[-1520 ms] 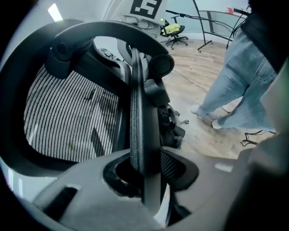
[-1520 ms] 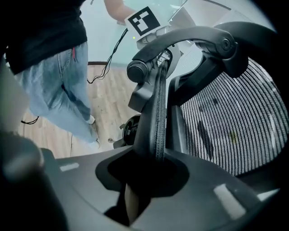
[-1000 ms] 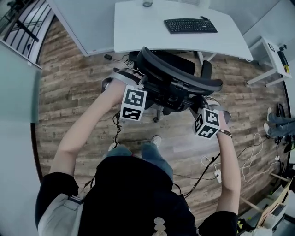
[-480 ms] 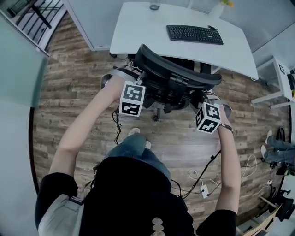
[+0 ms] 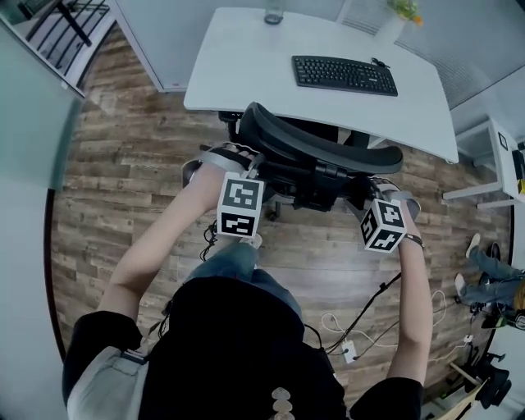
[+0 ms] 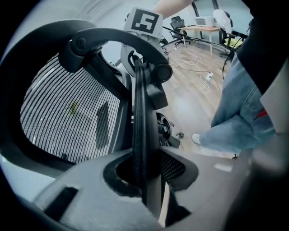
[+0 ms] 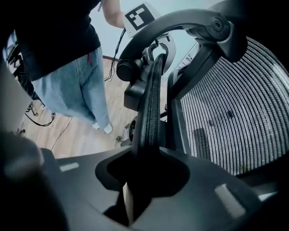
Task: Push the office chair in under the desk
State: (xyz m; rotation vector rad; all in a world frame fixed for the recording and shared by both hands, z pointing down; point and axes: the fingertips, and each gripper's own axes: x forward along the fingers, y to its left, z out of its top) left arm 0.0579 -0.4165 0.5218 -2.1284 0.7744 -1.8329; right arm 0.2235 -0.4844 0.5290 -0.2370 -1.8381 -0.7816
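The black mesh-backed office chair (image 5: 320, 152) stands at the front edge of the white desk (image 5: 238, 78), its seat hidden under the desk top. My left gripper (image 6: 146, 167) is shut on the left side rim of the chair back (image 6: 143, 113); its marker cube (image 5: 239, 205) shows in the head view. My right gripper (image 7: 146, 169) has the right side rim (image 7: 151, 103) between its jaws and still grips it, though those jaws have just been opening a little. Its cube (image 5: 384, 224) sits beside the chair's right edge.
A black keyboard (image 5: 344, 74), a glass (image 5: 273, 12) and a potted plant (image 5: 395, 16) are on the desk. Cables and a power strip (image 5: 349, 351) lie on the wood floor behind me. A small white side table (image 5: 500, 152) and another person's legs (image 5: 484, 271) are at the right.
Both grippers and the chair have moved toward the desk, and the chair back now stands closer to the desk's front edge. The person holding them has stepped forward.
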